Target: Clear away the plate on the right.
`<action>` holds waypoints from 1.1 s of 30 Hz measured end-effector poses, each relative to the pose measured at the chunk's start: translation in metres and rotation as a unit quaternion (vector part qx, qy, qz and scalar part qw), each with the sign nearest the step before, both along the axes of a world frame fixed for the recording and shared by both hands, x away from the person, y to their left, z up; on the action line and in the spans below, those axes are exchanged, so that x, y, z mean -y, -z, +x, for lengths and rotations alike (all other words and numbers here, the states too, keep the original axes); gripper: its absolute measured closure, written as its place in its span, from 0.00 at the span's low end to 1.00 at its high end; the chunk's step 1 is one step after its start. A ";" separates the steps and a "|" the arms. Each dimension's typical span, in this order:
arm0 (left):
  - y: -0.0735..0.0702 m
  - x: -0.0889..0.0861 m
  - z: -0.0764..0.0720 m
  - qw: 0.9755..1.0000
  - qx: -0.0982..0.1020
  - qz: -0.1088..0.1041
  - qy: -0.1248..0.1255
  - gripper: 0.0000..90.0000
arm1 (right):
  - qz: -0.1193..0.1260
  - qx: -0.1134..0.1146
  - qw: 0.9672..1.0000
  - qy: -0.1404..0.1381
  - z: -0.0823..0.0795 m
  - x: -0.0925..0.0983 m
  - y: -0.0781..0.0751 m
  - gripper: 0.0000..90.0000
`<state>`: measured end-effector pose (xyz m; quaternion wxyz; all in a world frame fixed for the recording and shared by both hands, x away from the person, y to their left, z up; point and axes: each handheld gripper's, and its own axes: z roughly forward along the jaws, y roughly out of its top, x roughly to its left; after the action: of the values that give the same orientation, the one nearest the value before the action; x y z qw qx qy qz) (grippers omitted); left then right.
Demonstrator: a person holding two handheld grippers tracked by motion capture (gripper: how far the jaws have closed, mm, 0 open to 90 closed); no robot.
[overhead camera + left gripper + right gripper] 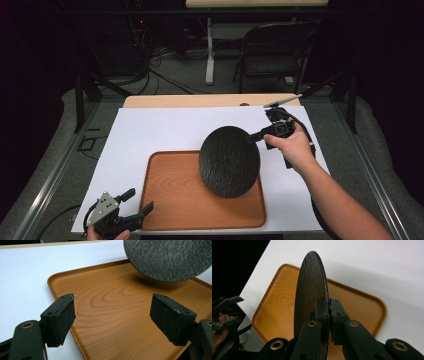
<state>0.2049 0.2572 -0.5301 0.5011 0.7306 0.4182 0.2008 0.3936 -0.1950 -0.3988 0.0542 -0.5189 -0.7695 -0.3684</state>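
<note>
A round black textured plate (229,161) hangs tilted in the air over the right part of a wooden tray (175,200). My right gripper (256,136) is shut on the plate's right rim. In the right gripper view the plate (310,290) stands edge-on, pinched between the two pads (322,312), with the tray (274,312) below it. My left gripper (137,201) rests at the tray's near left corner, open with nothing between its jaws. In the left gripper view its pads (62,315) frame the tray (112,315), and the plate (170,257) hovers at the upper right.
The tray lies on a white board (150,130) that covers a wooden table (200,101). A folding chair (275,52) and a table leg (210,50) stand beyond the far edge. Metal rails (50,175) run along both sides.
</note>
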 end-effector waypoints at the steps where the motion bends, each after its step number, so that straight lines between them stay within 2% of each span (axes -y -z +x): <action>1: 0.000 0.000 0.000 1.000 0.000 0.000 0.000 0.23 | 0.000 0.001 1.000 -0.006 0.000 -0.006 0.001 0.97; 6: 0.000 0.000 0.000 1.000 0.001 -0.001 0.001 0.23 | -0.006 0.002 1.000 -0.029 -0.002 -0.028 0.001 0.97; 12: 0.000 0.000 0.000 1.000 0.001 0.000 0.001 0.23 | 0.003 0.004 0.999 -0.041 -0.005 -0.040 0.003 0.97; 25: 0.000 0.000 0.000 1.000 -0.001 0.001 0.003 0.23 | 0.006 -0.014 0.998 -0.062 -0.007 -0.058 0.023 0.96; 30: 0.000 0.000 0.000 1.000 -0.001 0.001 0.003 0.23 | 0.015 -0.025 0.997 -0.065 -0.009 -0.063 0.027 0.96; 33: 0.000 0.000 0.000 1.000 0.001 0.000 0.002 0.23 | 0.014 -0.022 0.997 -0.072 -0.010 -0.065 0.028 0.96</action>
<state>0.2050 0.2568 -0.5299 0.5018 0.7314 0.4161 0.2001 0.3838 -0.1295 -0.4267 0.1049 -0.4698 -0.7979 -0.3629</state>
